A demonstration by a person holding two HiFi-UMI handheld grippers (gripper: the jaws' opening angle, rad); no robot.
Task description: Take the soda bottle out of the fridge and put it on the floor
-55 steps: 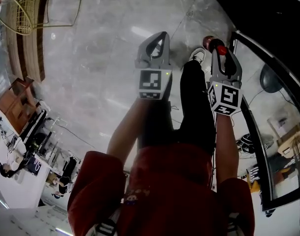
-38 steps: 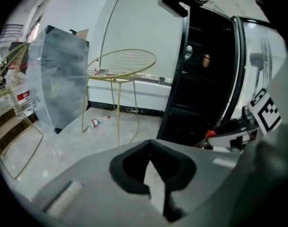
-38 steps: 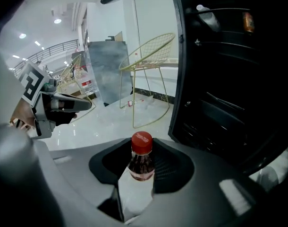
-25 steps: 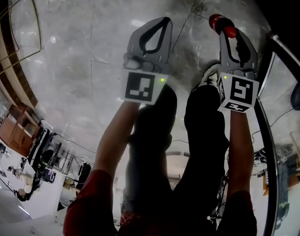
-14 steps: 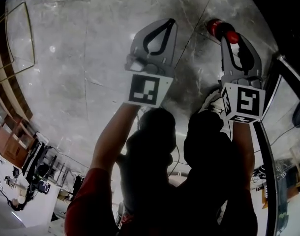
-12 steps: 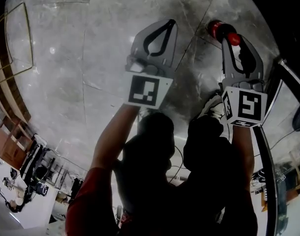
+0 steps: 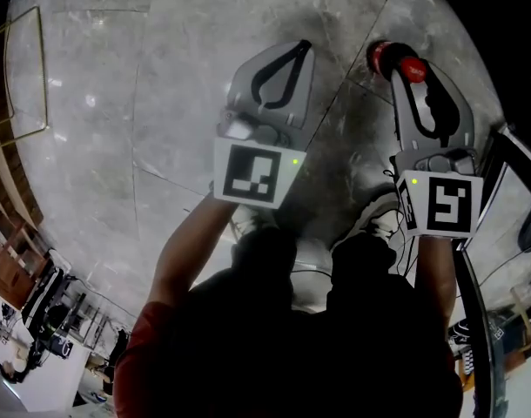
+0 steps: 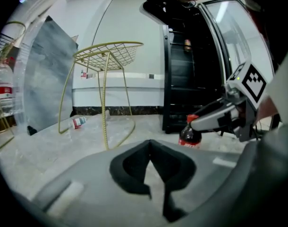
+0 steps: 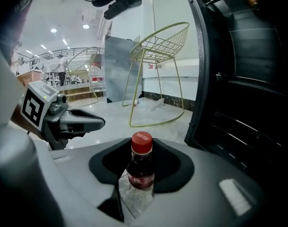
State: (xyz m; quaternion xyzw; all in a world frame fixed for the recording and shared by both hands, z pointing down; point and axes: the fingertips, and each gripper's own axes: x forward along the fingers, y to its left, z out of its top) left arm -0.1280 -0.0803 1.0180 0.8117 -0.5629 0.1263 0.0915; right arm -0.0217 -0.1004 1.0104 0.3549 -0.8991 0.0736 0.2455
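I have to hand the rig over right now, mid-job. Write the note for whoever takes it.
Left gripper: shut, empty, off to the bottle's left.
Right gripper: shut on the soda bottle just under its cap, bottle upright.
Bottle: outside the open fridge, low over the floor; contact cannot be told.
Done: bottle taken out.
Left: set it down, open the jaws, withdraw.

A gold wire chair (image 8: 108, 56) stands on thin hoop legs in front of a white wall (image 8: 134, 41) with a dark skirting band (image 8: 130, 110). Just left of the chair, a grey slab (image 8: 47, 74) leans upright. Near the chair's left leg, a small red-labelled bottle (image 8: 78, 122) lies on its side. Further left of the chair, at the frame's edge, is what may be a large water jug (image 8: 3, 86). Beyond the slab, well apart from the chair, stands a second wire chair (image 9: 85, 63).
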